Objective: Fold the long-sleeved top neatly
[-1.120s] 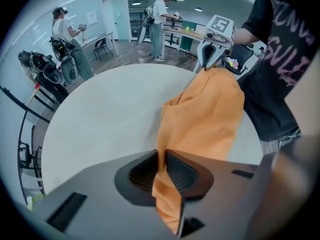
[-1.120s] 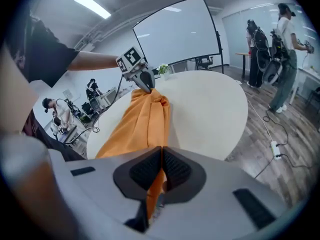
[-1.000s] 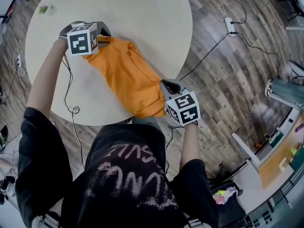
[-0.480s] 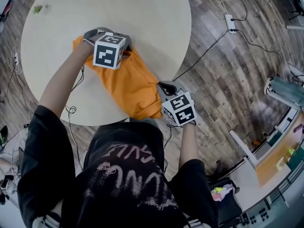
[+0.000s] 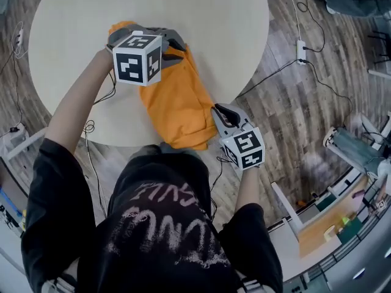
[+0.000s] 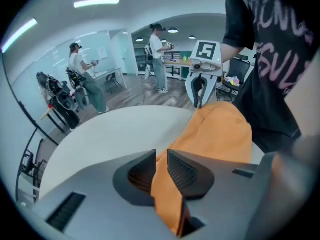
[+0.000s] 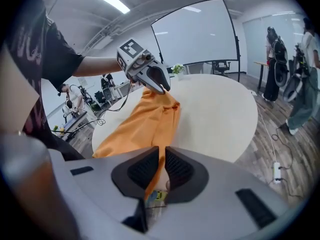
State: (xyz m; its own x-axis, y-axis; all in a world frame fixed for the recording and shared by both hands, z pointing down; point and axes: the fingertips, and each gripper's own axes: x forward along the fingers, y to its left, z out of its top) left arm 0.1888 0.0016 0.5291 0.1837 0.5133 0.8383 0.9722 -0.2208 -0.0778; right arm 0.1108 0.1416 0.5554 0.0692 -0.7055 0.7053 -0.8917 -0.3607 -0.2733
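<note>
An orange long-sleeved top lies as a long folded strip on the round pale table. My left gripper is at the strip's far end, shut on a thick fold of the cloth, which fills the gap between its pads. My right gripper is at the near corner by the table's edge. Its jaws have just been opening slightly, and a thin edge of the top still runs between them. Each gripper shows in the other's view: the right gripper and the left gripper.
Cables and a power strip lie on the wood floor right of the table. A small plant stands at the table's far side. Two people stand across the room, and a large white screen hangs behind.
My left gripper has carried the far end of the top to the right and toward the right gripper, shortening the strip. The right gripper has stayed at the near corner.
</note>
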